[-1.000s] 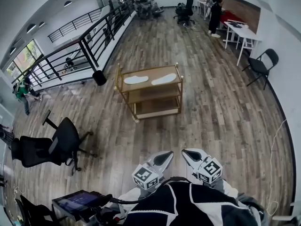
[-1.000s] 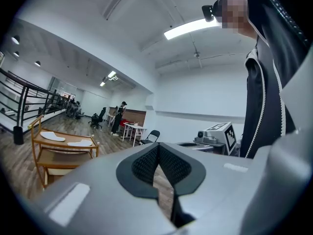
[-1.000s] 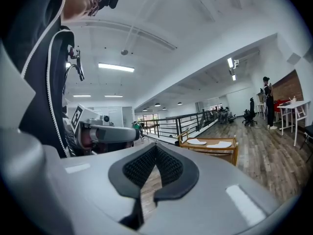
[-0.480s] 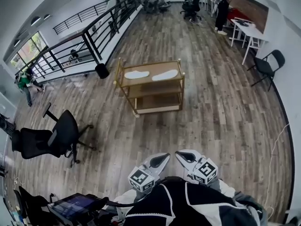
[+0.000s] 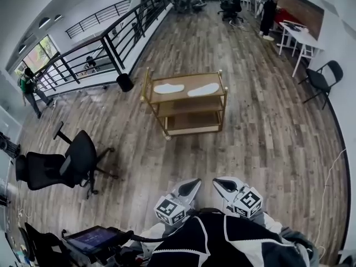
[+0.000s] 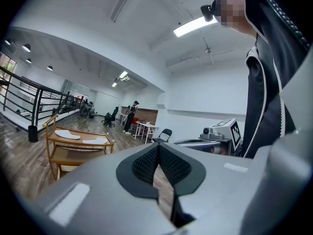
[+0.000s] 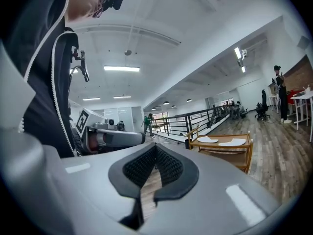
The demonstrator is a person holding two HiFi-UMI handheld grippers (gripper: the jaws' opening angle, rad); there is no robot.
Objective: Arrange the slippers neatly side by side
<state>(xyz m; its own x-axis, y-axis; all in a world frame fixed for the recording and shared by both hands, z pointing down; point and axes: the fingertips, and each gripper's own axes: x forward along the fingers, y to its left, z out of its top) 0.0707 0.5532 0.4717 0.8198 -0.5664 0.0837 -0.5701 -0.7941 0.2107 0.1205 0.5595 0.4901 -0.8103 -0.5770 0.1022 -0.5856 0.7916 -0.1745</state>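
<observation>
Two white slippers lie apart on the top shelf of a wooden cart (image 5: pixel 189 100) far ahead, the left slipper (image 5: pixel 168 88) and the right slipper (image 5: pixel 203 89), toes pointing toward each other. My left gripper (image 5: pixel 189 187) and right gripper (image 5: pixel 225 183) are held close to my chest, far from the cart, both shut and empty. The left gripper view shows its shut pads (image 6: pixel 146 163) with the cart (image 6: pixel 78 153) and slippers (image 6: pixel 67 134) in the distance. In the right gripper view the cart (image 7: pixel 222 152) and slippers (image 7: pixel 233 142) stand beyond its shut jaws.
A black office chair (image 5: pixel 61 166) stands to the left, a black railing (image 5: pixel 105 49) and a black bin (image 5: pixel 124 82) behind it. White tables (image 5: pixel 300 38) and a folding chair (image 5: pixel 322 77) line the right wall. People stand at the back. A tablet (image 5: pixel 92 239) sits by my left side.
The head view has shifted slightly, so the cart sits a little further right in the picture. Both grippers stay shut near my chest.
</observation>
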